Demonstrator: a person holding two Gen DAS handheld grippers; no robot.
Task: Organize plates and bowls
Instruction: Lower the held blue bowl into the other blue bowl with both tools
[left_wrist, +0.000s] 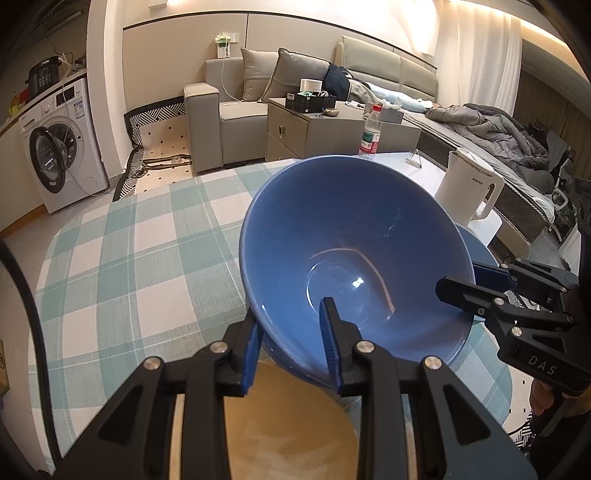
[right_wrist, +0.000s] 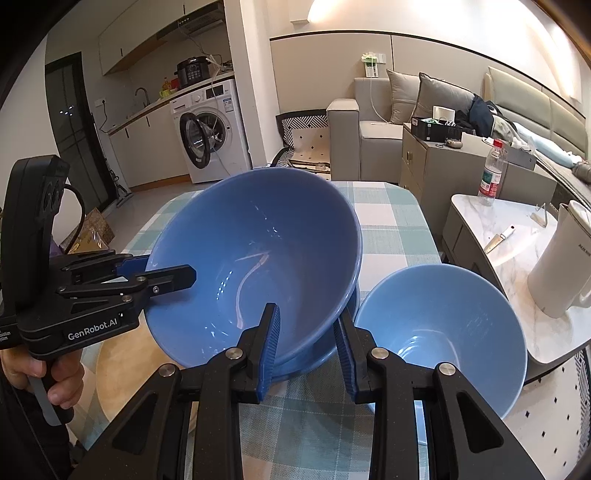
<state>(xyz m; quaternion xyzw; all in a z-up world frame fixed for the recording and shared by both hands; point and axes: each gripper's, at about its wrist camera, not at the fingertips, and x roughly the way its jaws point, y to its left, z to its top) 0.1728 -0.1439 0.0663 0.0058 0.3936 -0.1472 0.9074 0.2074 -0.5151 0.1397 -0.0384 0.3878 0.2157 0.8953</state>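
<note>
Clearly mid-stacking: both grippers carry the large blue bowl together, tilted, with its near edge low over a second blue dish that shows just beneath it on the checked tablecloth. Left gripper is clamped on the bowl's near rim, one pad inside the wall and one outside; right gripper is clamped the same way on the opposite rim. Whether the bowl's base already touches the dish below is hidden, cannot tell. A smaller blue bowl sits just right of the big one, near the table edge, apart from the grip. A round tan mat lies on the near side under the left gripper. White kettle and water bottle stand on the marble side table at right, well clear. Likely next: level the bowl, seat it centred in the dish underneath, then let both sets of fingers go evenly so it does not tip or clink. The smaller bowl probably nests afterwards.
</note>
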